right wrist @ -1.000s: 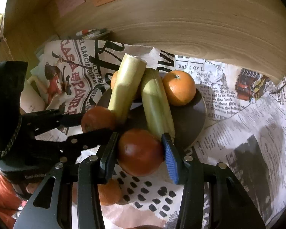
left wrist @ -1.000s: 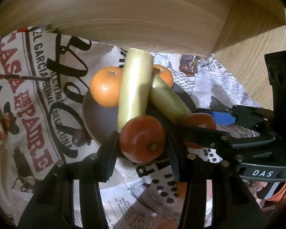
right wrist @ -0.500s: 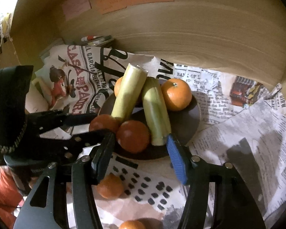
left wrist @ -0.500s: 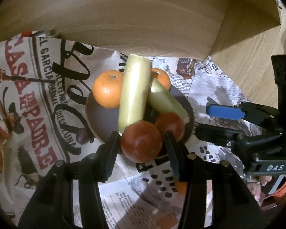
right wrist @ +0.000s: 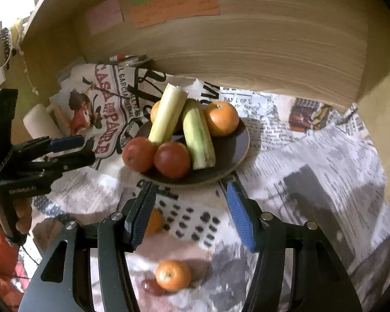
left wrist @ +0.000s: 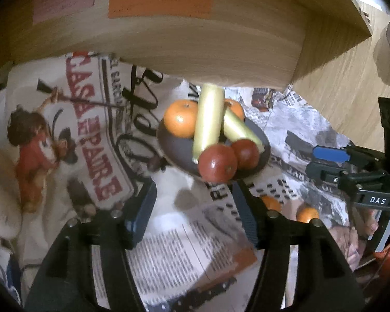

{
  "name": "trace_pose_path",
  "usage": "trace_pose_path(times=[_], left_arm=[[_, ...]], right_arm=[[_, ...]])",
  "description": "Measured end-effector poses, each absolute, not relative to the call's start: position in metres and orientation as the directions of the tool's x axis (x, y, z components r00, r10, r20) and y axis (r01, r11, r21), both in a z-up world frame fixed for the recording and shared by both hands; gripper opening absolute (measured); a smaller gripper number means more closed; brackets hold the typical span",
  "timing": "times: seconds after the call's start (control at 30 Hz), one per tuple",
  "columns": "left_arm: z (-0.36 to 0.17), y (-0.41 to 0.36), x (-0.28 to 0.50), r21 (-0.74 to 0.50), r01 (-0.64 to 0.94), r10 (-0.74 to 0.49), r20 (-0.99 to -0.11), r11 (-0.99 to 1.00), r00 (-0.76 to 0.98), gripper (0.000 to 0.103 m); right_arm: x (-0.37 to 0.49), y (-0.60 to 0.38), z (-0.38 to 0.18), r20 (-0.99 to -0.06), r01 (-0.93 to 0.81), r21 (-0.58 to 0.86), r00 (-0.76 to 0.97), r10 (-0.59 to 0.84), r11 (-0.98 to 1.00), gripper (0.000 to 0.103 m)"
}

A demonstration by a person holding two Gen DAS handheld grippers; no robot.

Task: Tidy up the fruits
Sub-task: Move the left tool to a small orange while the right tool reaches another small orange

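Note:
A dark plate [right wrist: 236, 143] [left wrist: 174, 148] on newspaper holds two red tomatoes [right wrist: 172, 159] [left wrist: 217, 162], two oranges [right wrist: 221, 118] [left wrist: 180, 118] and two pale green stalks [right wrist: 198, 135] [left wrist: 208, 119]. My left gripper [left wrist: 193, 213] is open and empty, just short of the plate. My right gripper [right wrist: 191, 210] is open and empty, near the plate's front edge. Two loose oranges lie on the paper: one [right wrist: 173, 275] between the right gripper's arms, one [right wrist: 153, 222] beside its left finger. They also show in the left wrist view [left wrist: 307, 214].
Newspaper [right wrist: 312, 156] covers the wooden shelf floor. A wooden back wall [right wrist: 247, 39] with coloured sticky notes [right wrist: 174, 6] stands behind the plate. A side wall [left wrist: 332, 59] rises to the right. A pale roll [right wrist: 40, 124] lies at the left.
Both grippers have let go of their tomatoes, which now sit on the plate. Both grippers have opened and pulled back from the plate.

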State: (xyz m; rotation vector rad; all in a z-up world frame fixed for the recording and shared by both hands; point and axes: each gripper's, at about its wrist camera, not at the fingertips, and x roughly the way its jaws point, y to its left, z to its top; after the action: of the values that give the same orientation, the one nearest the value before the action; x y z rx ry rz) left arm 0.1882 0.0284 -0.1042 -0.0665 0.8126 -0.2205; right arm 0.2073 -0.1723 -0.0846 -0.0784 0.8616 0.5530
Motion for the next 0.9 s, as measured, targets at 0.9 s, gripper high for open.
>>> trace_pose_path(times=[0.9], left_arm=[[-0.152, -0.043, 0.177, -0.185, 0.234, -0.288, -0.774, 0.954, 0.563, 0.071]], right_arm=[[0.152, -0.19, -0.125, -0.761, -0.43, 0.233, 0.478, 0.439, 0.872, 0.033]])
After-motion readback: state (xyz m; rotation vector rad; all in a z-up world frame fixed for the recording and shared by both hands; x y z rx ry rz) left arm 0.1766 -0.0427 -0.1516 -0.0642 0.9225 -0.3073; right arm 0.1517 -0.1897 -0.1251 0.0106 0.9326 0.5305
